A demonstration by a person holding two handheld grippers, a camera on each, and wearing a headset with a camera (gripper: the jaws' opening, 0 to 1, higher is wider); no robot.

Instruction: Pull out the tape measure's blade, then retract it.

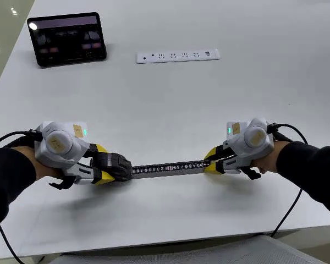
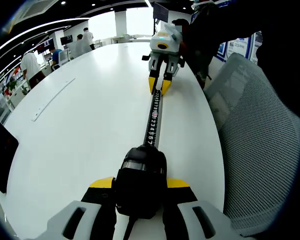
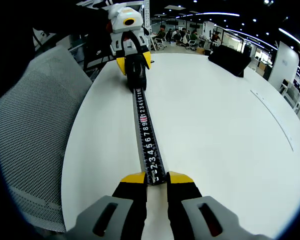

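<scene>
Measuring up: a person at a long white table stretches a tape measure between two hand-held claws. The left gripper is clenched around the chunky black plastic tape measure case, anchoring it low at the tabletop near the front edge. The right gripper pinches the tip of the narrow dark steel blade with pale numerals, its yellow-tipped jaws closed on either edge. The blade runs straight and low along the table between them. The two grippers face each other well apart, a hold that looks meant to keep the sprung strip taut and under control. The pull-out appears largely made; retracting would likely call for easing the right gripper back toward the case rather than letting the blade snap home. A dark rectangular tablet and a white power strip sit well clear at the far side.
</scene>
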